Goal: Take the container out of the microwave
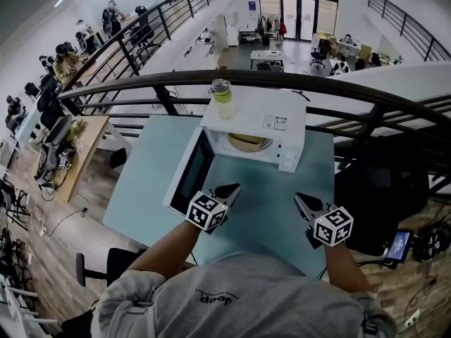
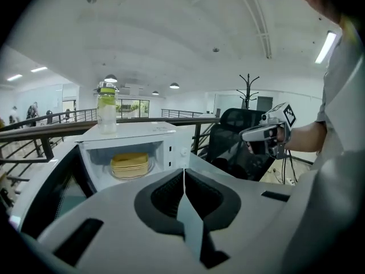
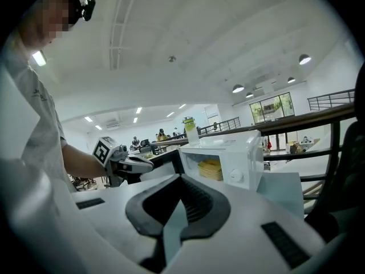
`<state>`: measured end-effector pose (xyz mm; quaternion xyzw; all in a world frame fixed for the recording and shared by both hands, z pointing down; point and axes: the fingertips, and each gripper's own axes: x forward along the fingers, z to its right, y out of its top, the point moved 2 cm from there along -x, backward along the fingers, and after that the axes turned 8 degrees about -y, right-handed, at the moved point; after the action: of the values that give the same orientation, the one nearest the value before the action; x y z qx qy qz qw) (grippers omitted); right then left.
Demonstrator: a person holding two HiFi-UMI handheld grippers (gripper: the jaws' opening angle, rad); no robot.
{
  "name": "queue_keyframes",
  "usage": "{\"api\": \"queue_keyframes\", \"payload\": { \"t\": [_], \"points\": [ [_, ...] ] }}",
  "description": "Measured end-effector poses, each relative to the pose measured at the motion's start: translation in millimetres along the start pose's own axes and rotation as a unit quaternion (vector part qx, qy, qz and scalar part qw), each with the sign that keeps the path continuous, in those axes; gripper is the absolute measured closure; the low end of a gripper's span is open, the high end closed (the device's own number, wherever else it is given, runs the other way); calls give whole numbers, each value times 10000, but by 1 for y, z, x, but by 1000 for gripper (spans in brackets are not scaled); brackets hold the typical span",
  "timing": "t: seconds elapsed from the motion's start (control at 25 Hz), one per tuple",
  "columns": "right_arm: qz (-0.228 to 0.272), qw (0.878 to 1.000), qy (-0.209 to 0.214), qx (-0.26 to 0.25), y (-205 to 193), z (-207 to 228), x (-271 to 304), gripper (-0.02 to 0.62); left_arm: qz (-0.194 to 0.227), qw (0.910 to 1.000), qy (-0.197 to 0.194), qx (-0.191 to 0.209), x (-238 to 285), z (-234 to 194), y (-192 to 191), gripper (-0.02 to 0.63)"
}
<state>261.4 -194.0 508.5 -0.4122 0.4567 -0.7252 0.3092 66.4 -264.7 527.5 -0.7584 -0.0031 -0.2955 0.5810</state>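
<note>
On a pale blue tabletop (image 1: 151, 182) beside a mezzanine railing, the white microwave (image 1: 282, 111) stands with its door open. The yellow container (image 1: 246, 141) sits inside it. The left gripper (image 1: 231, 189) and right gripper (image 1: 301, 200) hover short of it, each with jaws pressed together on nothing. The container looks light, stiff and probably smooth-sided, so a pinch on its front rim seems the surest hold.
</note>
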Motion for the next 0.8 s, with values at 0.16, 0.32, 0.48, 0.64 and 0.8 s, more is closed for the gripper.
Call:
{"api": "queue_keyframes", "payload": {
  "t": [0.16,0.32,0.48,0.64,0.8],
  "points": [
    [-99,9993,-294,212,-7,0,13,578,-109,9997,-94,189,5,-31,-1,586],
    [-103,9988,-434,185,-4,3,24,578,-230,9990,-91,378,19,-53,0,586],
    [-99,9989,-443,145,-1,12,38,578,-480,9967,-8,653,37,-68,-6,586],
    [-126,9991,-396,20,0,20,57,578,-713,9937,139,851,49,-79,-6,586],
    [-139,9992,-366,-77,3,30,78,578,-898,9879,256,1241,66,-89,-5,584]
  ]
}}
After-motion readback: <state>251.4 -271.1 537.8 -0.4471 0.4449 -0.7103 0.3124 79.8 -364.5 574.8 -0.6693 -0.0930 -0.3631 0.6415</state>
